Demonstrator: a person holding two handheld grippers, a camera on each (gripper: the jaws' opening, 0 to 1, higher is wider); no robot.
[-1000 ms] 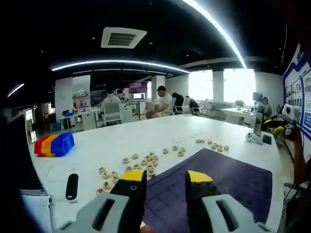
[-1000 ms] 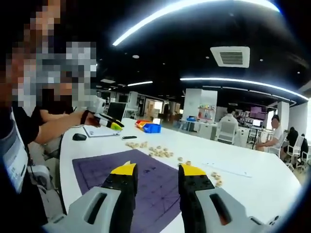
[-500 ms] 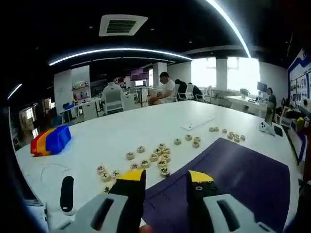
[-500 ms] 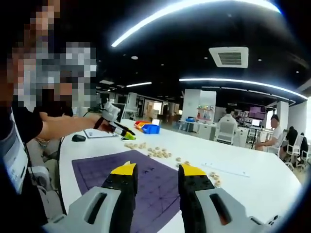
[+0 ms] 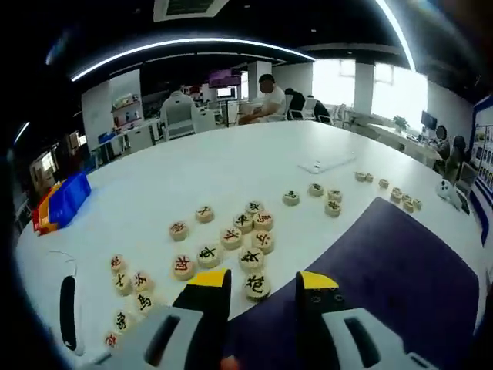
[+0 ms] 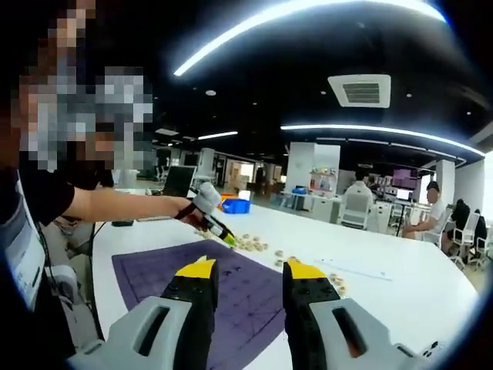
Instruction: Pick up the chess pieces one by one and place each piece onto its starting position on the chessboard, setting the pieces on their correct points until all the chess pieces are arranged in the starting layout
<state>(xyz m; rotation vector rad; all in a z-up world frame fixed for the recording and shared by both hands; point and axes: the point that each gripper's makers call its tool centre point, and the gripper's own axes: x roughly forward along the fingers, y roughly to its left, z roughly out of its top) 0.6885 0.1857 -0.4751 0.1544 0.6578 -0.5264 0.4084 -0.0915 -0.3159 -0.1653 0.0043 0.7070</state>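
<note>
Round wooden chess pieces (image 5: 231, 237) lie scattered on the white table (image 5: 154, 193), beside the purple chessboard mat (image 5: 400, 270). My left gripper (image 5: 262, 281) hangs open just above the mat's edge, and one piece (image 5: 257, 287) sits between its yellow tips. A second small row of pieces (image 5: 393, 193) lies at the mat's far side. In the right gripper view my right gripper (image 6: 246, 270) is open over the purple mat (image 6: 254, 301), holding nothing. There the left gripper (image 6: 212, 223), held by a person's arm, reaches down at the pieces (image 6: 250, 243).
Blue, yellow and red bins (image 5: 62, 204) stand at the table's left. A black device (image 5: 68, 312) lies near the front left edge. A flat white item (image 5: 327, 163) rests further back. People sit at desks (image 5: 269, 96) behind the table.
My left gripper has dropped down and forward toward the scattered pieces, which now look much larger. The right gripper has stayed almost still.
</note>
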